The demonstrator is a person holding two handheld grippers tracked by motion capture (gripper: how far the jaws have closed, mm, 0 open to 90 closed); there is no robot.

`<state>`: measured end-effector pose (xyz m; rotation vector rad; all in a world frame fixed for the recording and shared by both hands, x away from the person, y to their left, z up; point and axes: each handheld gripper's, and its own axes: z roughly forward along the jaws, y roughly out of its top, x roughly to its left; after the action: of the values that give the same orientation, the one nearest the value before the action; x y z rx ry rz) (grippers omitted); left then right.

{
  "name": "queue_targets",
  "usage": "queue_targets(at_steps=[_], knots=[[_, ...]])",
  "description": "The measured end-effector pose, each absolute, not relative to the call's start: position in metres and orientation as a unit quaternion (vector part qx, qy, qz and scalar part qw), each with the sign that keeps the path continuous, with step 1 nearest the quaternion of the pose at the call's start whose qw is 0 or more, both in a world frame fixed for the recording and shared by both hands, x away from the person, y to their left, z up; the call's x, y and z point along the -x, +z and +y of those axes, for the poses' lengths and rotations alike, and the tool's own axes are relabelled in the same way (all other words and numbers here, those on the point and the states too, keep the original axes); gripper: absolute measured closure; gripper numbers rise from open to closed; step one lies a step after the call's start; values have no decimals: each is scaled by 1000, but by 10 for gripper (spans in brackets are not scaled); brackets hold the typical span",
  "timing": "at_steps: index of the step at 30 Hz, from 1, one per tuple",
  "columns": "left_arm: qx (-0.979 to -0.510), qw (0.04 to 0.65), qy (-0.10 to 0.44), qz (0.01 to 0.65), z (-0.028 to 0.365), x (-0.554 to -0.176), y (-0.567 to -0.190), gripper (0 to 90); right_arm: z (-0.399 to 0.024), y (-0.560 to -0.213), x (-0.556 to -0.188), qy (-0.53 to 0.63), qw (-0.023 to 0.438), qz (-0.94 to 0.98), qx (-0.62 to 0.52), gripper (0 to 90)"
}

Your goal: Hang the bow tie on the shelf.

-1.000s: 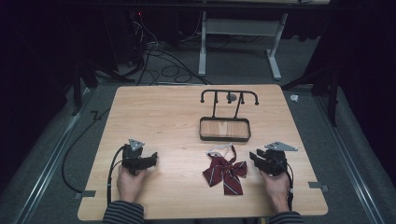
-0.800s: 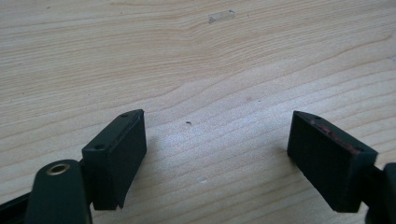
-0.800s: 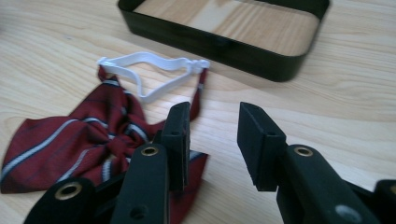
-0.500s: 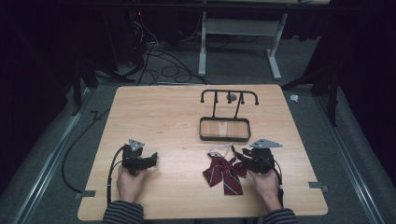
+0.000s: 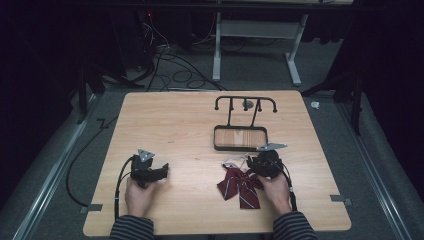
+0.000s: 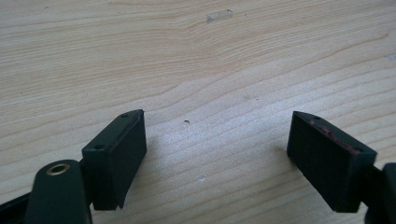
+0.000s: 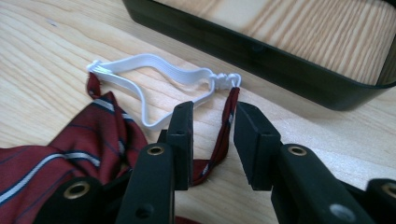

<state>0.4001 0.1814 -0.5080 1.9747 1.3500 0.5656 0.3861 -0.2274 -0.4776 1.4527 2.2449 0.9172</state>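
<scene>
Maroon bow tie [image 5: 240, 184] lies on the counter [image 5: 175, 125] before the tray [image 5: 240, 138]. The right hand-held gripper [image 7: 212, 135], jaws just closing, straddles its thin strap [image 7: 224, 126] without pinching yet; the strap could slip sideways out. The left hand-held gripper [image 6: 215, 154] gapes empty.

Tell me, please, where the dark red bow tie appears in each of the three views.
High view: bow tie lies near the table's front edge, beside the right gripper.
Left gripper view: not in it.
Right gripper view: bow tie at lower left, its strap between the jaws.
Shared landmark: black tray.
</scene>
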Motion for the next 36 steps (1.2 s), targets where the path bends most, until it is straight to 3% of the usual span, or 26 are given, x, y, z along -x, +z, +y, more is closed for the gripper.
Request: queue_targets(at_steps=[5, 17, 36], knots=[[-757, 335, 217, 517, 181, -400, -508, 202, -228, -483, -391, 310, 150, 785, -514, 724], [-757, 335, 217, 517, 181, -400, -508, 203, -225, -488, -393, 291, 155, 798, -505, 898], [-757, 335, 217, 517, 181, -400, -508, 203, -221, -456, -380, 325, 188, 798, -472, 900]])
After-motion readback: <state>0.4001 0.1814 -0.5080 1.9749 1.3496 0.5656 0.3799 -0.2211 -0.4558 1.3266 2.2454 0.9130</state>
